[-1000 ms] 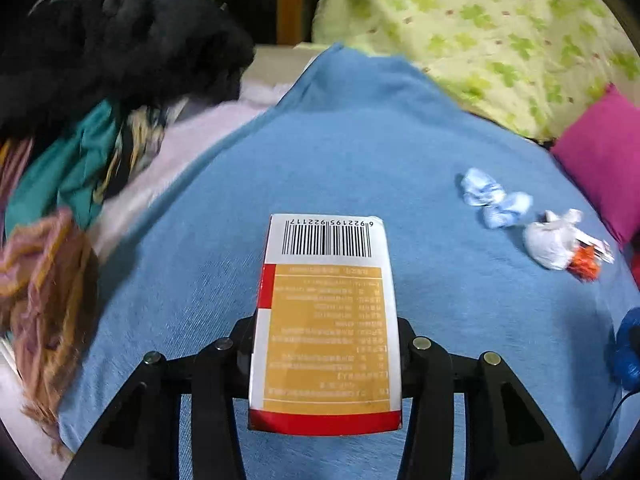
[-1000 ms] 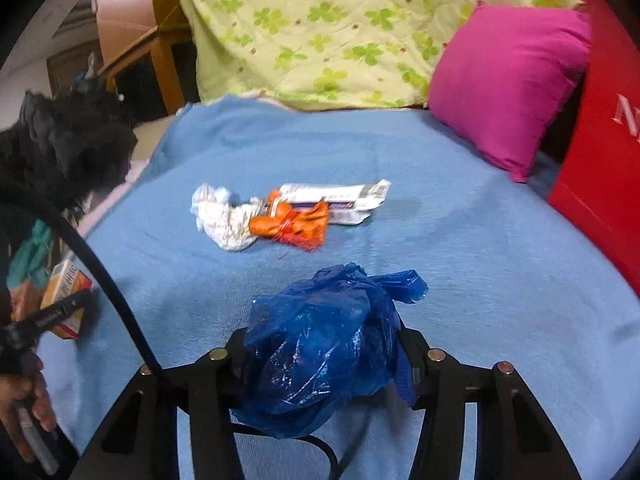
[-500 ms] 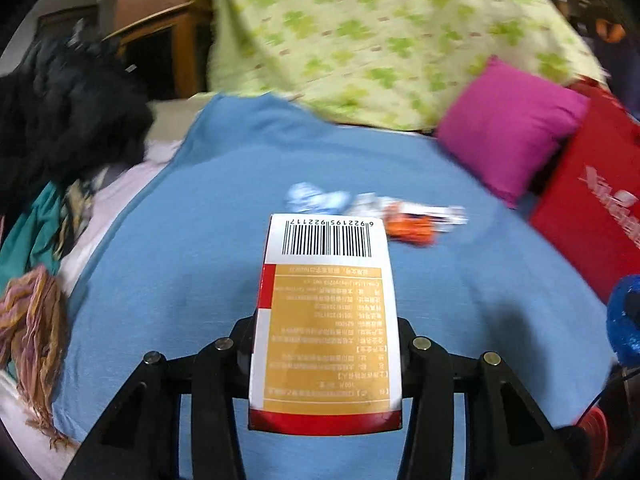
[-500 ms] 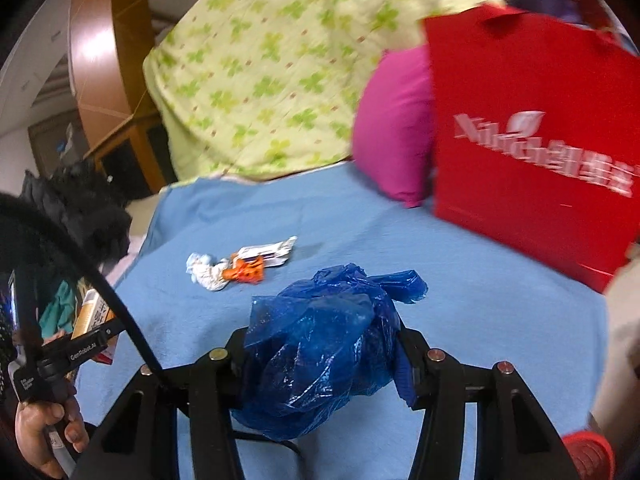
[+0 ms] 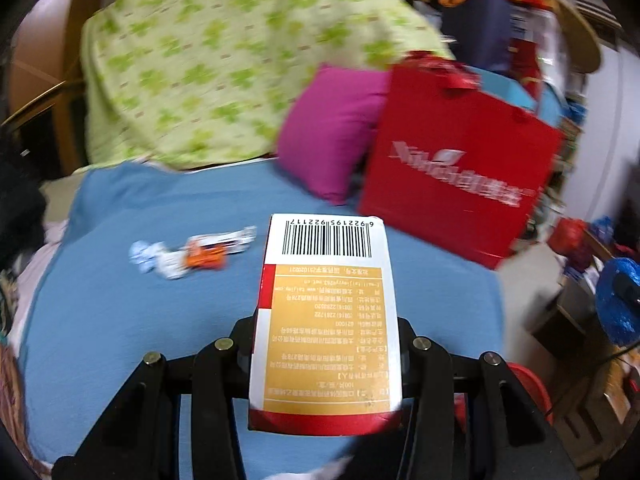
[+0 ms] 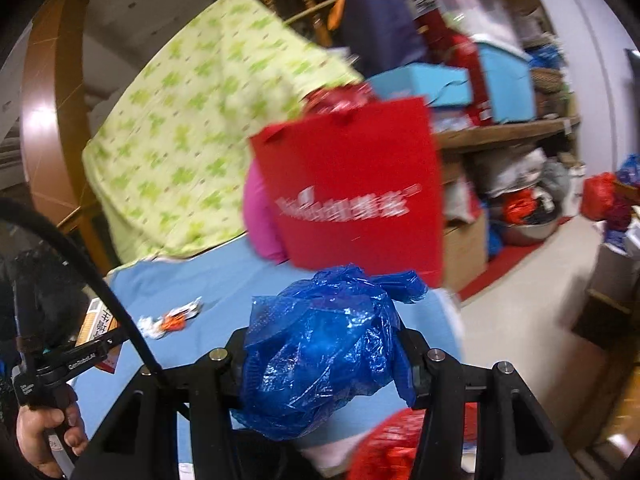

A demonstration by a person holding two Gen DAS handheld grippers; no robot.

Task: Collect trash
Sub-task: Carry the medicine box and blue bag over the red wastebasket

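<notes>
My left gripper (image 5: 326, 344) is shut on a white, gold and red carton (image 5: 326, 320) with a barcode, held above the blue bed cover (image 5: 120, 300). My right gripper (image 6: 324, 352) is shut on a crumpled blue plastic bag (image 6: 320, 352); the bag also shows at the right edge of the left wrist view (image 5: 618, 300). Crumpled white and orange wrappers (image 5: 192, 256) lie on the bed to the left; they show small in the right wrist view (image 6: 170, 320). The left gripper with its carton (image 6: 96, 324) shows at the left of the right wrist view.
A red paper bag (image 5: 460, 168) stands on the bed's right side next to a pink pillow (image 5: 332, 140). A green-patterned quilt (image 5: 224, 68) is piled behind. Something red (image 6: 384, 448) lies below the right gripper. Shelves and clutter (image 6: 520, 120) stand beyond the bed on the right.
Both grippers have swung right and lifted, still holding the carton and the blue bag. The red paper bag and room clutter have come into view; the wrappers have shifted left.
</notes>
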